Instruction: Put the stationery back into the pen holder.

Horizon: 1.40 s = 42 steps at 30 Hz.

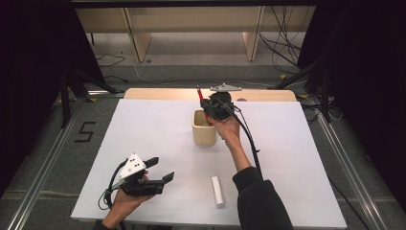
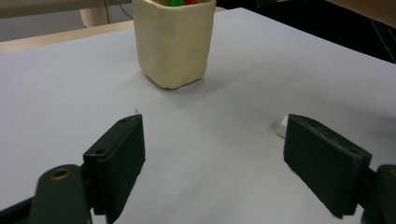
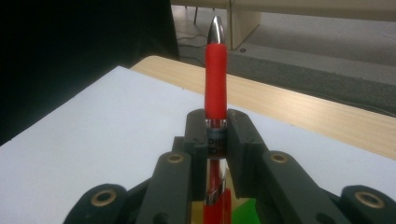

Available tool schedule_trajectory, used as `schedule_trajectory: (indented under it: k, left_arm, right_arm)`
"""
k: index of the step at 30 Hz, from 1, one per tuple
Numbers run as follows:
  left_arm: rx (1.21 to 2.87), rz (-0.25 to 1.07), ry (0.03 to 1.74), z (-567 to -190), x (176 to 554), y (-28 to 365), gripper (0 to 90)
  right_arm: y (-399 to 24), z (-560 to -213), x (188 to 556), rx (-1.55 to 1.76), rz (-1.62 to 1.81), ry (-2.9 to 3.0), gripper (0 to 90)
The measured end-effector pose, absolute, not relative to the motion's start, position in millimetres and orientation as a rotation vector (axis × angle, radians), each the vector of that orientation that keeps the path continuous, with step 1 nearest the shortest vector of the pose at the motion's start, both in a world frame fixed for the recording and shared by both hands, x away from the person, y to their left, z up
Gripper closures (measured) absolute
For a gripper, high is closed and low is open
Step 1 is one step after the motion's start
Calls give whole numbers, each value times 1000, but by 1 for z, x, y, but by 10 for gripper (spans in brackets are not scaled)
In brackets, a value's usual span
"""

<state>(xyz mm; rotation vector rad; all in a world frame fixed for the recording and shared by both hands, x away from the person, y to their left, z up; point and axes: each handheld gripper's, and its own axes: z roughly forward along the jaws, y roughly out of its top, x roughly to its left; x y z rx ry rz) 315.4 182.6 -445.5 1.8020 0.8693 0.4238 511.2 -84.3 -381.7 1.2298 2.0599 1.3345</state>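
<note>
two claws are at work over the white table point(image 1: 158, 134). the right claw point(image 1: 205, 104) pinches a red pen point(image 3: 215, 88) between its pads, silver tip pointing up, held just above the cream cup point(image 1: 204, 128) near the table's far edge. the left claw point(image 1: 160, 170) rests low at the near left, spread wide with nothing between. a white cylinder point(image 1: 218, 190) lies near the front edge.

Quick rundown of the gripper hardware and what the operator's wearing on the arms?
Both grippers, left and right, are black, each topped by a grey three-cornered plate and trailing a black cable. The jaws are flat dark pads on arms with brass-ringed holes. The right arm wears a dark long sleeve.
</note>
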Motion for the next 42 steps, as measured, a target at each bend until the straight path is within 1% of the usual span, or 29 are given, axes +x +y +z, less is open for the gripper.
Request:
schedule_trajectory:
  k: [19, 21, 24, 26, 29, 31, 36, 42]
  left_arm:
    - [1816, 424, 865, -446, 315, 182, 204]
    - [1816, 424, 866, -446, 316, 182, 204]
    - [1813, 423, 870, -446, 316, 182, 204]
    - [1808, 423, 870, -446, 315, 183, 204]
    - [1806, 423, 872, -446, 316, 182, 204]
    - [1810, 423, 870, -446, 316, 182, 204]
    - [1809, 427, 873, -446, 315, 183, 204]
    - [1811, 427, 877, -447, 316, 183, 204]
  right_arm:
    - [-93, -398, 505, 1243, 1332, 2089, 784]
    - [-94, -398, 504, 1241, 1344, 2101, 669]
    - [-97, -395, 503, 1243, 1372, 2114, 596]
    - [-99, -391, 501, 1253, 1385, 2112, 494]
    - [-104, -384, 494, 1233, 1401, 2115, 481]
    - [-109, -380, 488, 1223, 1403, 2112, 433]
    - [-121, -373, 470, 1199, 1388, 2149, 347]
    - [-135, -371, 440, 1176, 1360, 2217, 290]
